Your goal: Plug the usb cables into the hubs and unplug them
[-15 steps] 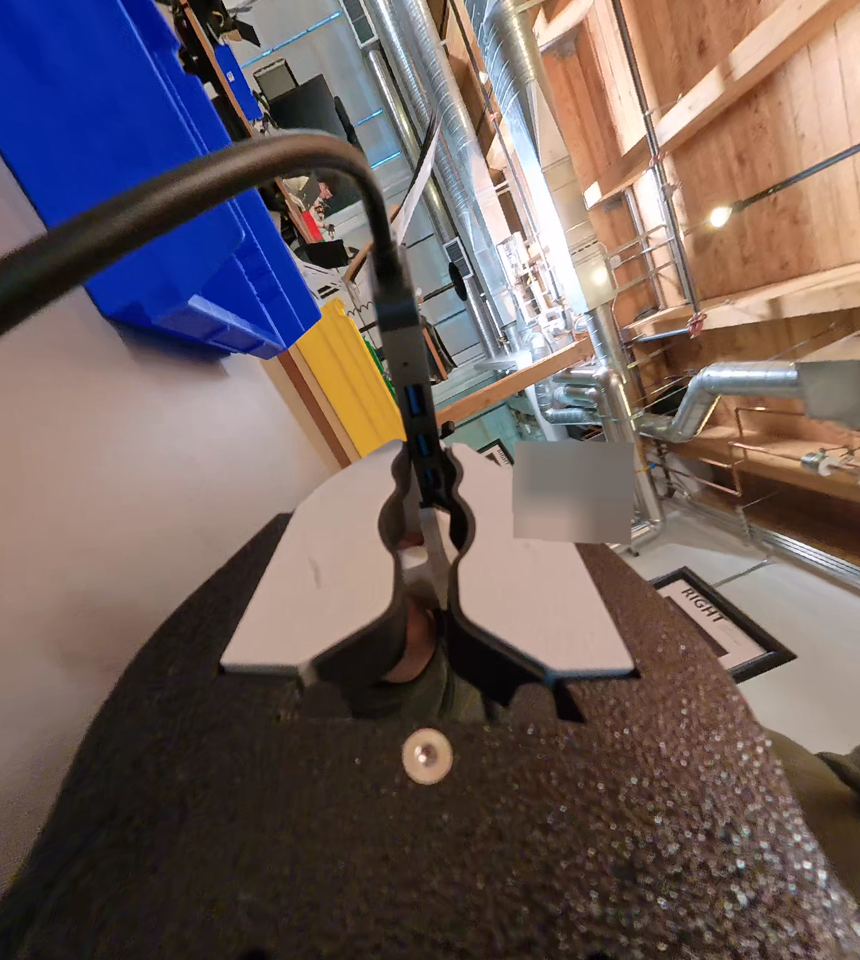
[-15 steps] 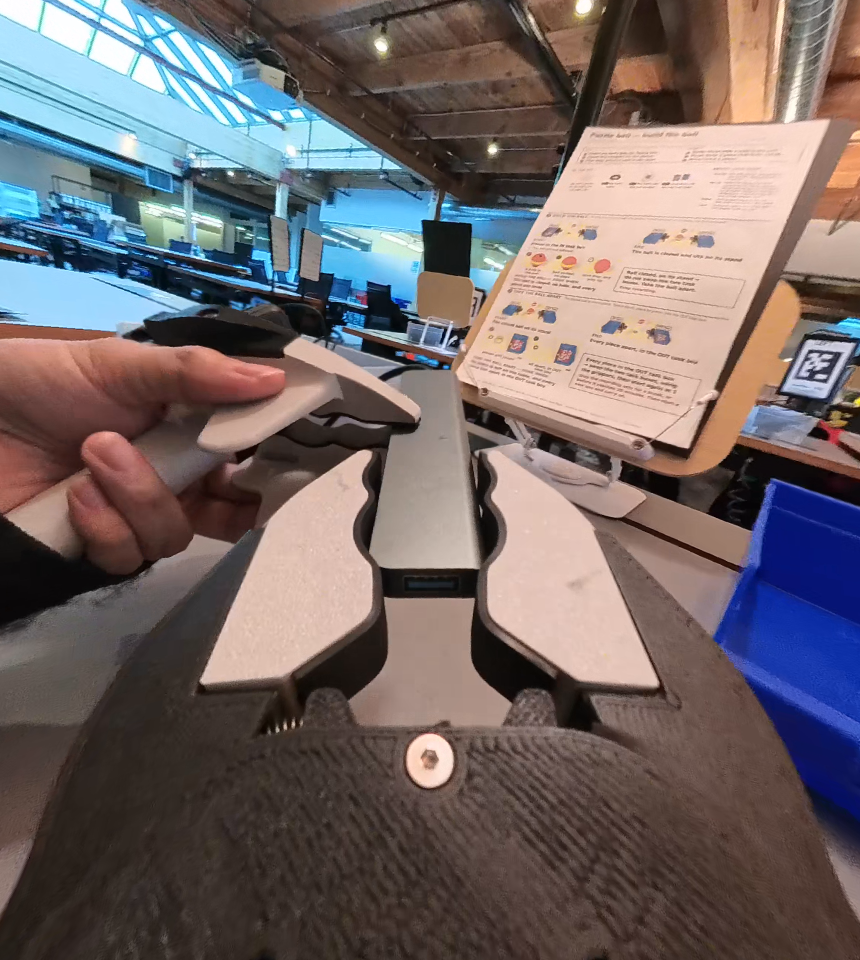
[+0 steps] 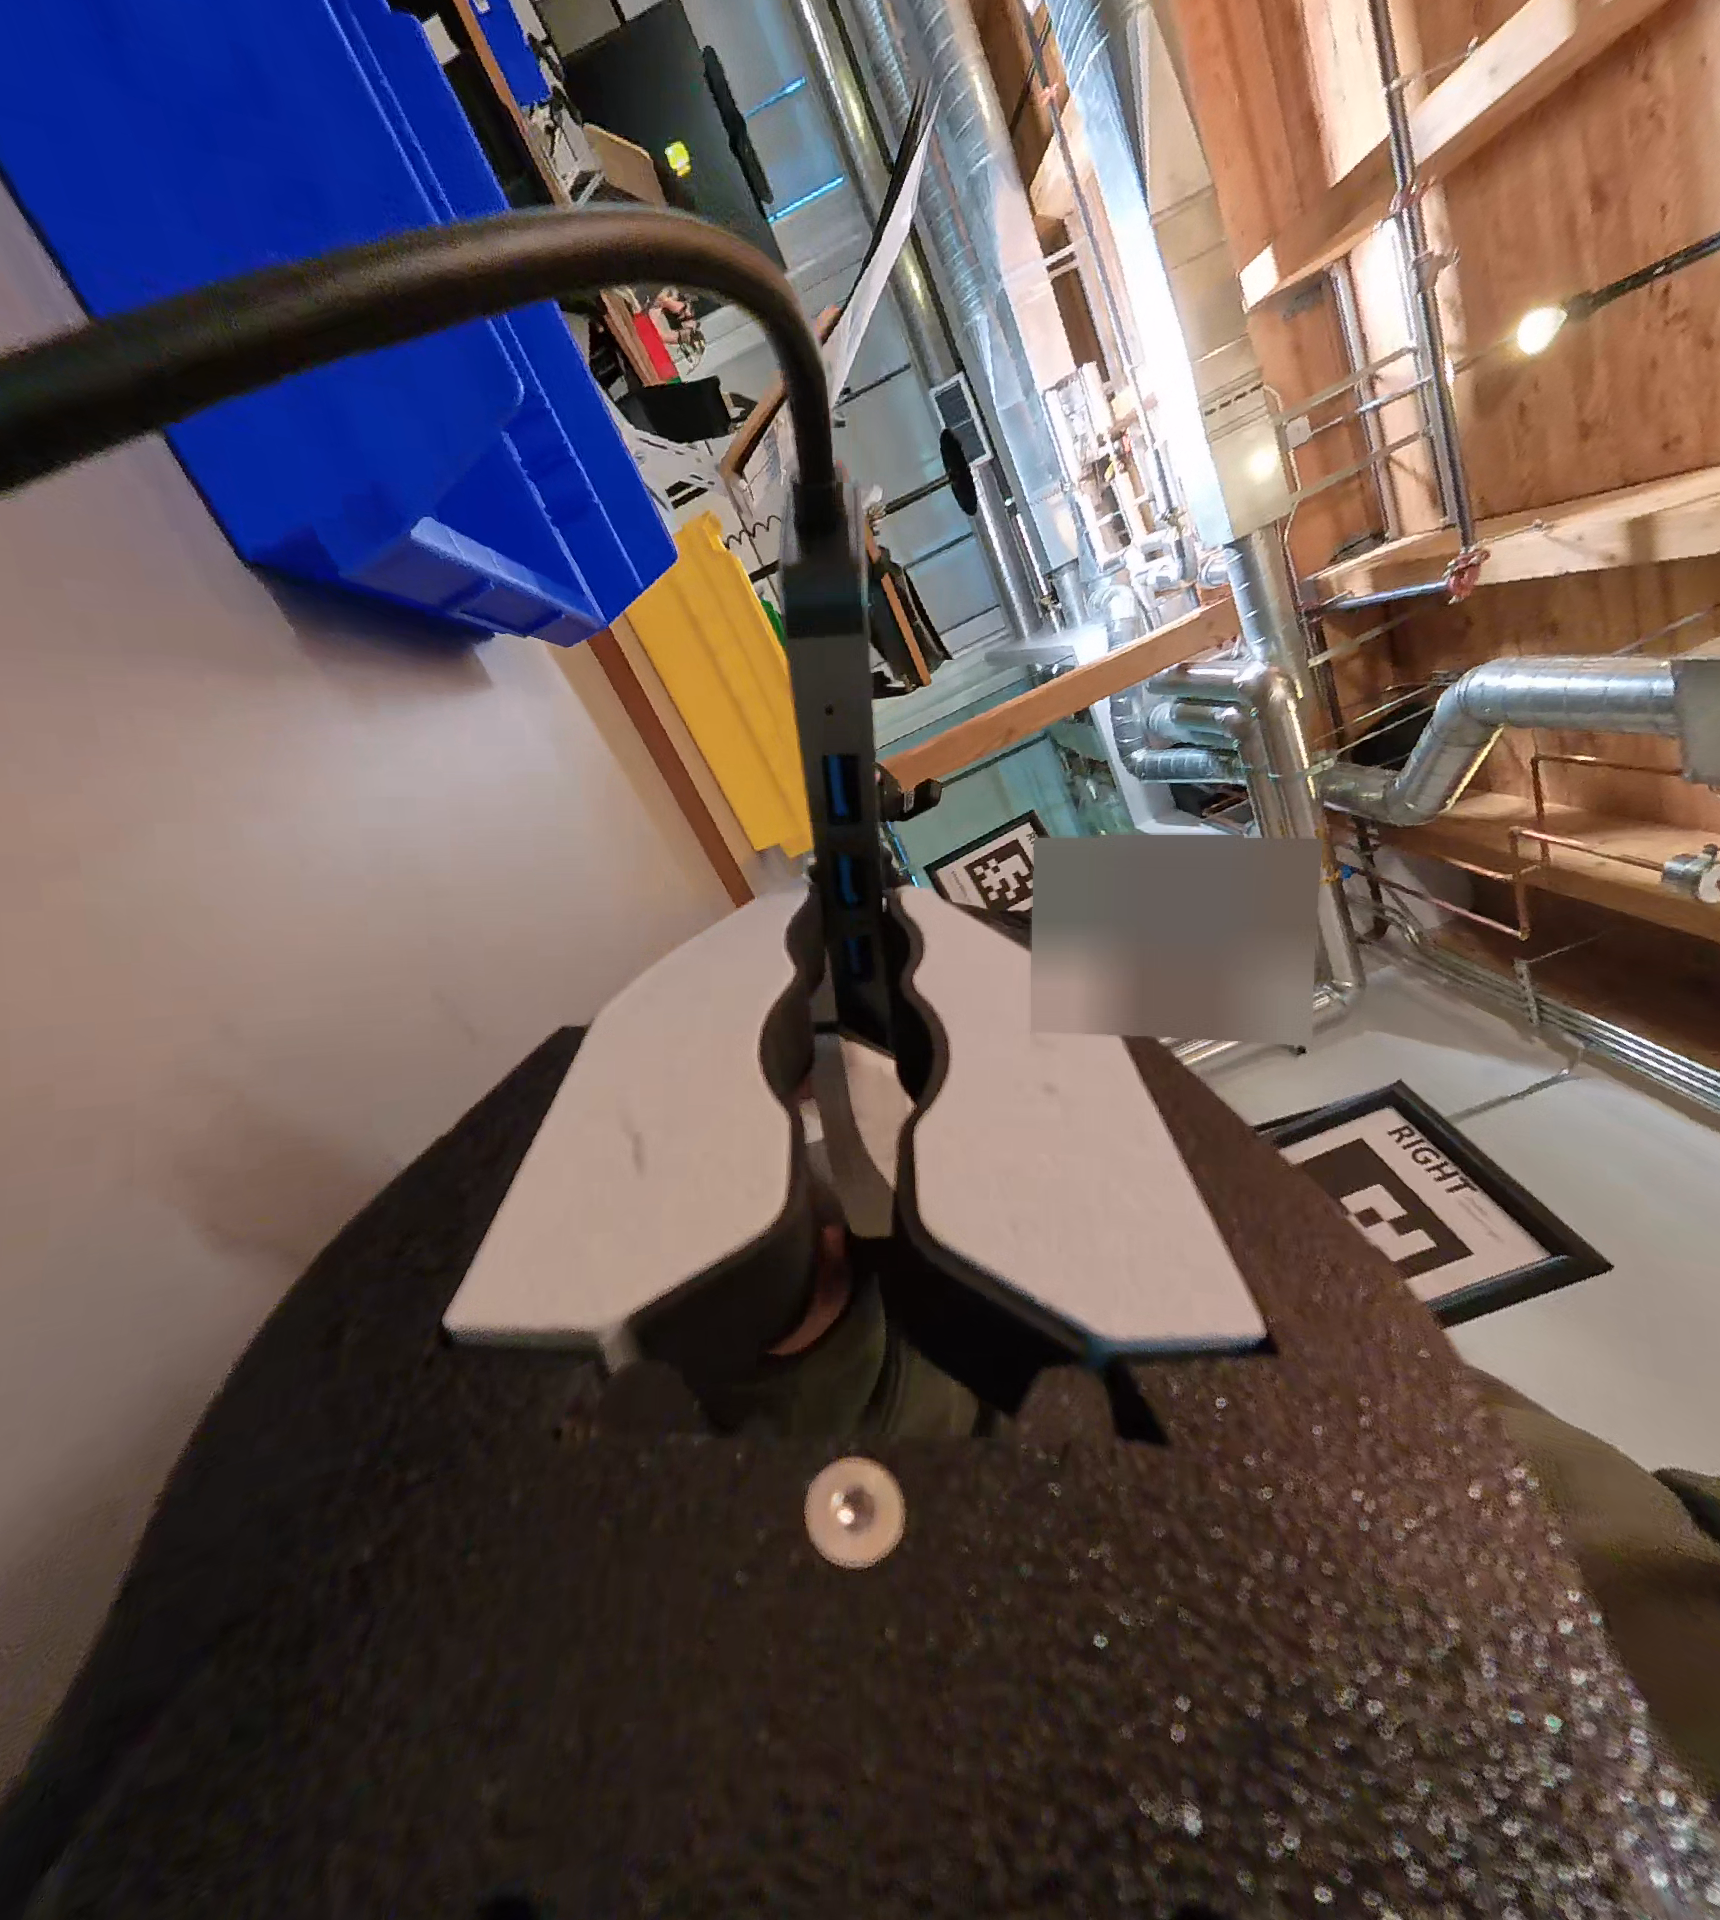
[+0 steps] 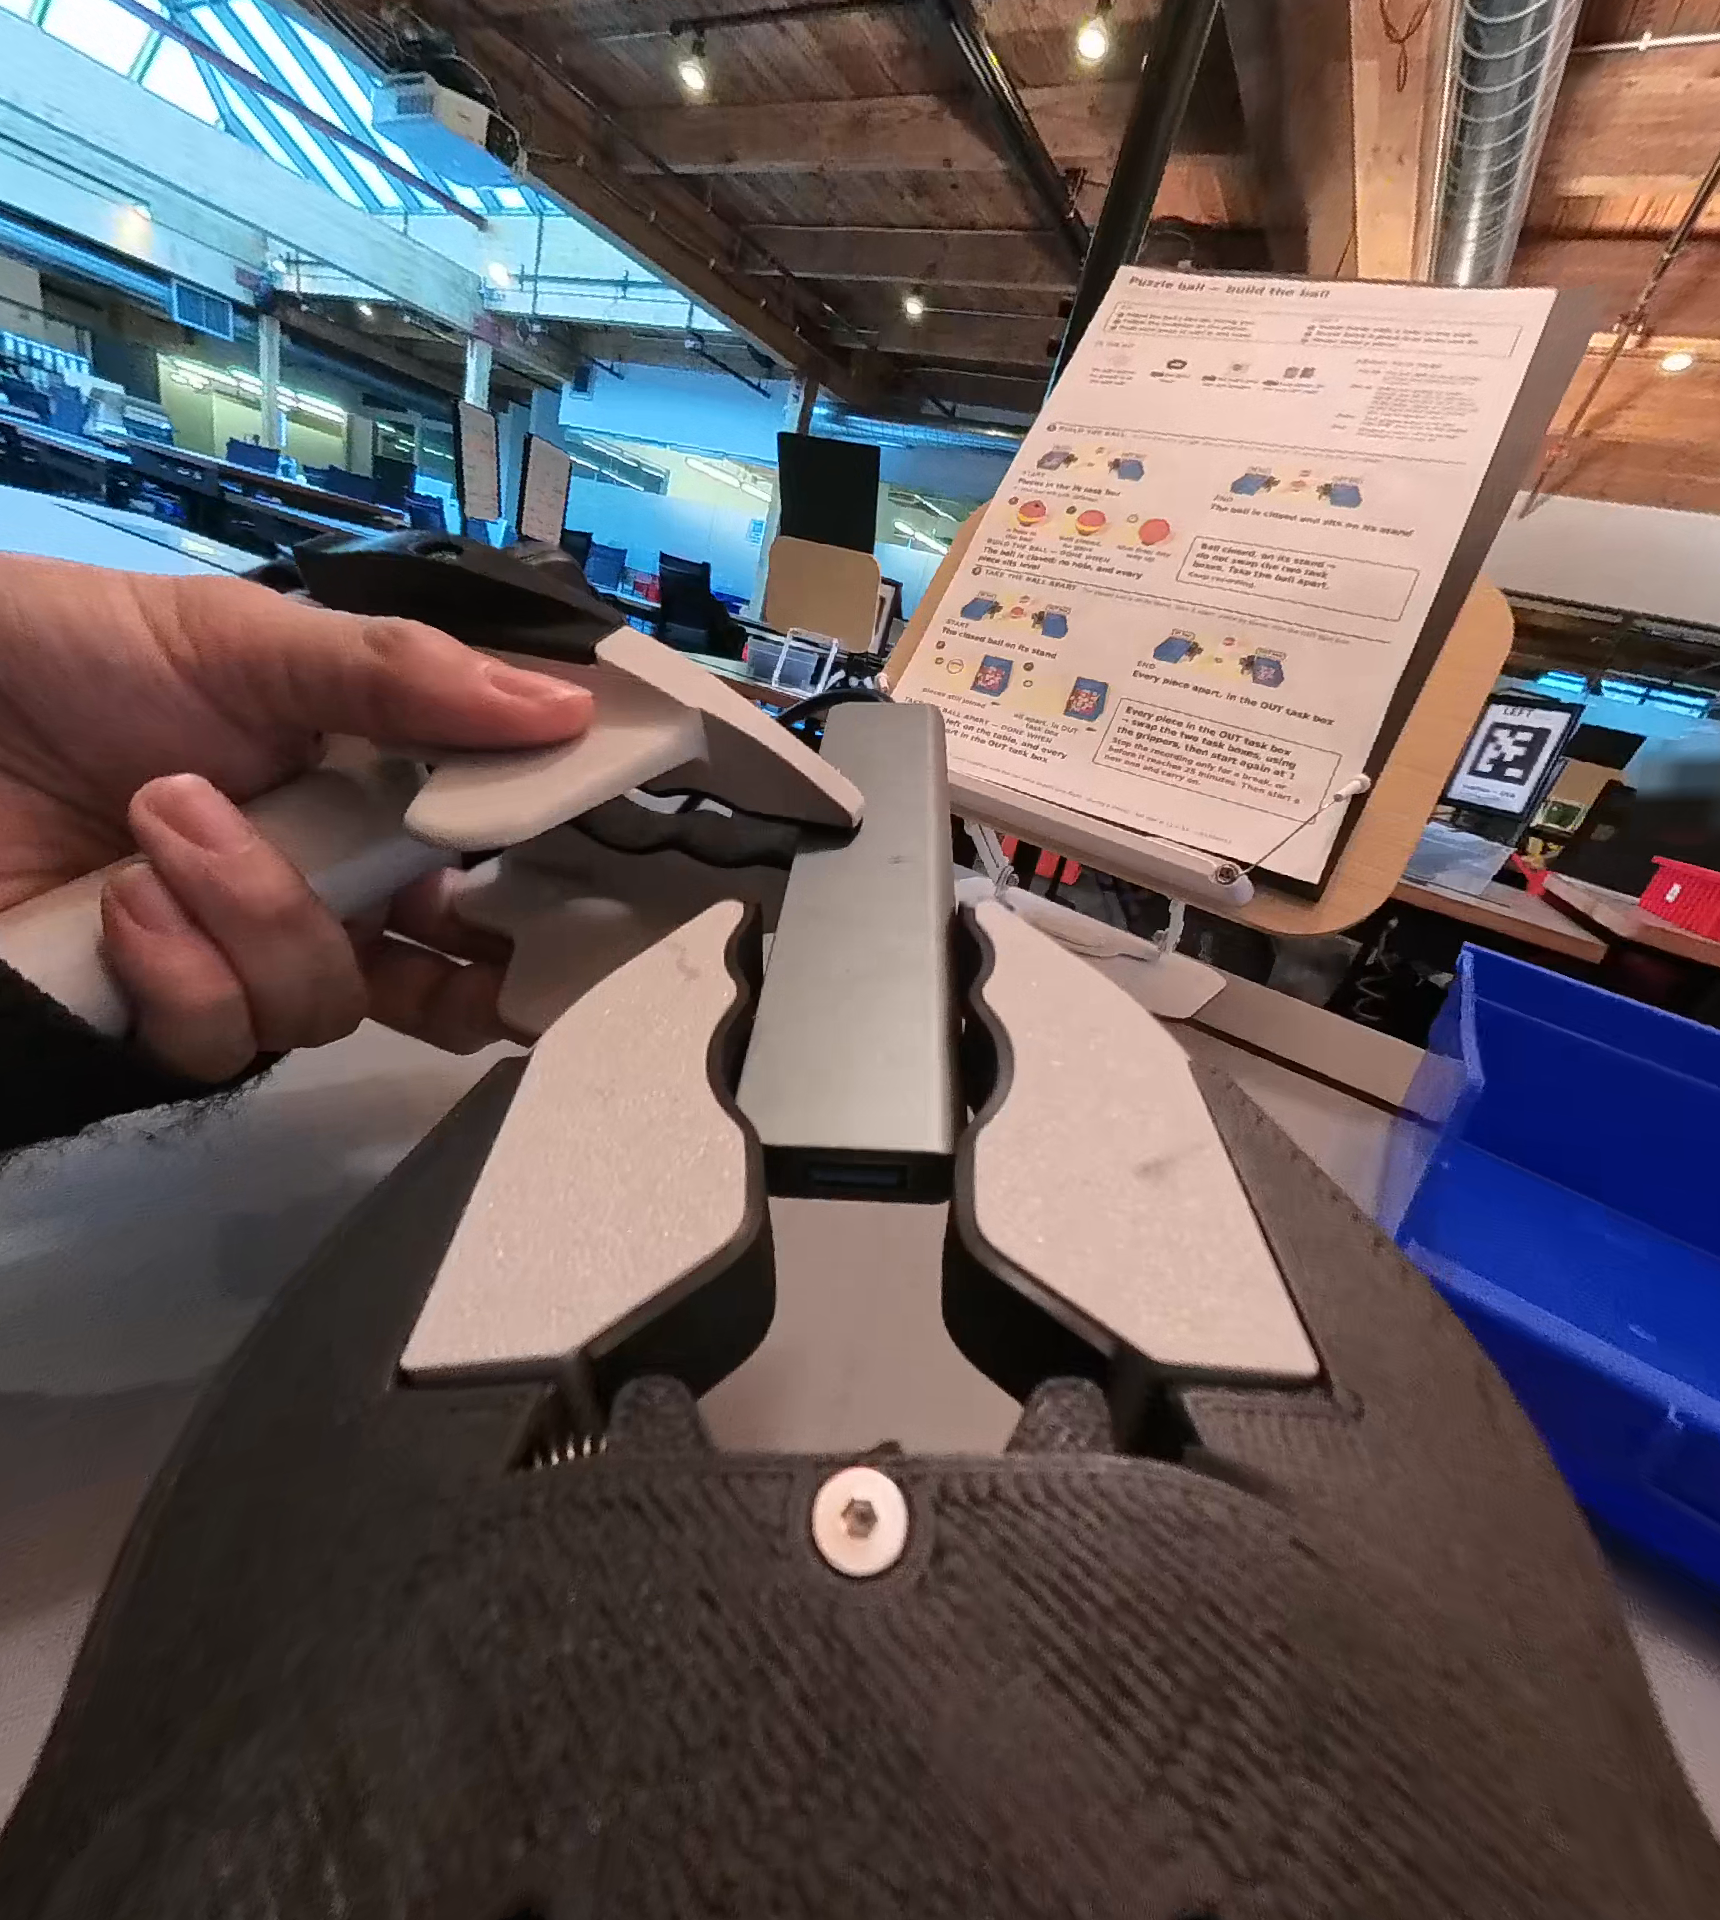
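Two grippers are closed on one dark grey hub at once. At the centre of the right wrist view, the right gripper (image 4: 856, 997) is seen clamped across the flat width of the hub (image 4: 861, 935), its pale fingers (image 4: 617, 1122) pressed against both long sides, and a blue-lined port is turned toward the camera at the near end. Just left of centre, the left gripper (image 4: 721, 831) is brought in sideways, held by a hand (image 4: 160, 790) in a black cuff, and its jaws are pinched on the hub's left edge near the far end. Behind, at upper right, a printed sheet (image 4: 1240, 582) is propped on a wooden stand (image 4: 1407, 821). A blue bin (image 4: 1614, 1195) is seen at the right edge, resting on the grey table (image 4: 56, 1403).

In the left wrist view, the same hub (image 3: 840, 727) is shown edge-on at mid-frame, gripped thinly between the left gripper (image 3: 856, 935) tips, with blue ports stacked along its narrow side. From its far end a thick black cable (image 3: 368, 281) is arched over and carried out past the left edge of the frame. Whether any plug is seated in a port cannot be told. The blue bin (image 3: 264, 260) fills the upper left, and a yellow bin (image 3: 721, 665) is tucked just behind it.
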Demonstrator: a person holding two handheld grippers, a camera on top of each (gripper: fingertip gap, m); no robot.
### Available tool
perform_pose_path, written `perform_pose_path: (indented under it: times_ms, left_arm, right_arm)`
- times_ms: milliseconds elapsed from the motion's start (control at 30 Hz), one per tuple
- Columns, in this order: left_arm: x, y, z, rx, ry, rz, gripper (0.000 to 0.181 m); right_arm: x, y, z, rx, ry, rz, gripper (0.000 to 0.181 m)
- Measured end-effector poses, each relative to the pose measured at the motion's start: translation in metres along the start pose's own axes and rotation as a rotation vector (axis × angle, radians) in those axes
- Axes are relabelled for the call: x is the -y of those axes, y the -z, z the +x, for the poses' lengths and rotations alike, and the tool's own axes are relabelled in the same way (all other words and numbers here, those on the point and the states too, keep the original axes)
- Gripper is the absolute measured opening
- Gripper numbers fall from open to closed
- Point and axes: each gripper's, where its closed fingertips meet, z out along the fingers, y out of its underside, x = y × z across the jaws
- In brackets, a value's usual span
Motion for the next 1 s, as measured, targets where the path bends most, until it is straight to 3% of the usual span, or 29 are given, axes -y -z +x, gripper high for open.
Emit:
perform_pose_path:
  times_ms: [200, 467, 733, 833, 1000]
  left_arm:
    - [-0.002, -0.005, -0.005, 0.087, -0.128, 0.008, 0.017]
    - [0.014, 0.01, 0.008, 0.304, -0.643, -0.04, 0.023]
    - [0.02, 0.044, -0.006, 0.507, -1.005, -0.259, 0.023]
    - [0.023, 0.053, -0.011, 0.53, -1.025, -0.28, 0.024]
    - [0.013, 0.04, -0.017, 0.431, -0.85, -0.254, 0.032]
  right_arm:
    - [-0.001, 0.004, 0.007, 0.022, -0.121, -0.009, 0.035]
    - [-0.007, 0.019, 0.07, -0.031, -0.355, 0.057, 0.035]
    - [-0.007, 0.015, 0.057, 0.024, -0.267, 0.03, 0.035]
    - [-0.006, 0.015, 0.058, 0.034, -0.284, 0.036, 0.035]
    - [-0.006, 0.013, 0.052, 0.053, -0.259, 0.032, 0.035]
